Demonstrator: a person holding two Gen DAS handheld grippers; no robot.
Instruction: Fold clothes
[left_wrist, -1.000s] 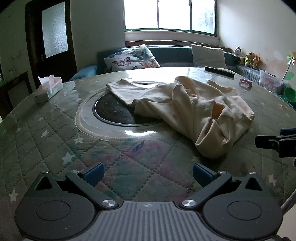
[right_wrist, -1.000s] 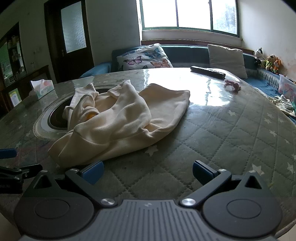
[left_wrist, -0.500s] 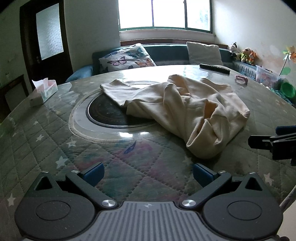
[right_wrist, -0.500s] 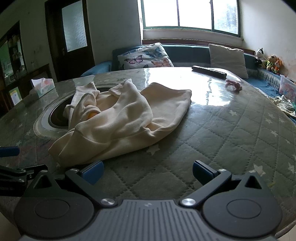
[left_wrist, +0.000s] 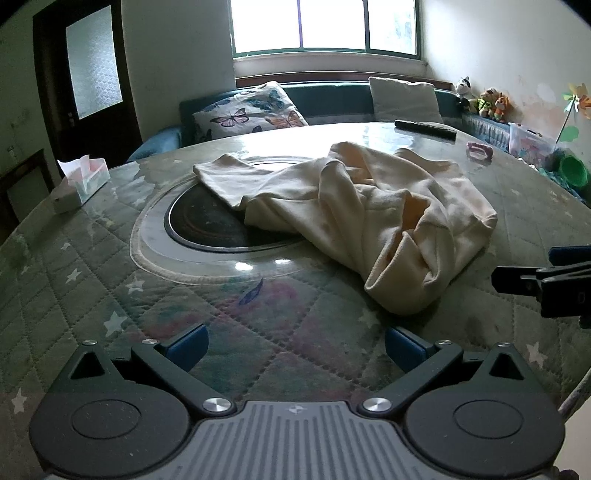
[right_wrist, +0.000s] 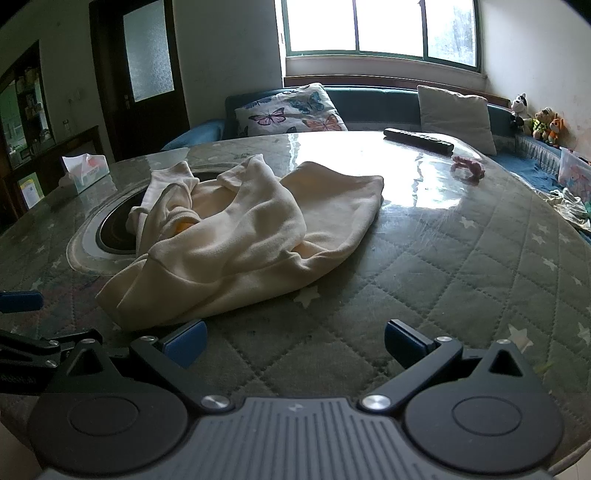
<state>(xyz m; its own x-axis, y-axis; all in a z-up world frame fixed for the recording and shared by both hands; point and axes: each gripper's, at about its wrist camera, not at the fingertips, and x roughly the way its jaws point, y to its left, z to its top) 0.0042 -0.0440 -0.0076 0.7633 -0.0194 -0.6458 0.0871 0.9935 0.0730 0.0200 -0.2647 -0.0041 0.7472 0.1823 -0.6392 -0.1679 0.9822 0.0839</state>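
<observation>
I have my left gripper (left_wrist: 295, 341) and right gripper (right_wrist: 294, 341) both spread wide, empty, low over the quilted surface (right_wrist: 461, 280). The crumpled cream garment (right_wrist: 236, 243) lies just beyond, toward 11 o'clock from my right gripper.

I see one round table (left_wrist: 92, 295), topped with a quilted star-print cover under clear sheeting, a dark round inset (left_wrist: 207, 225) at its centre. On it I count: a crumpled cream garment (left_wrist: 369, 206) partly over the inset, a tissue box (left_wrist: 81, 181) at the left edge, and a black remote (right_wrist: 419, 139) and small pink item (right_wrist: 468, 167) far right.
</observation>
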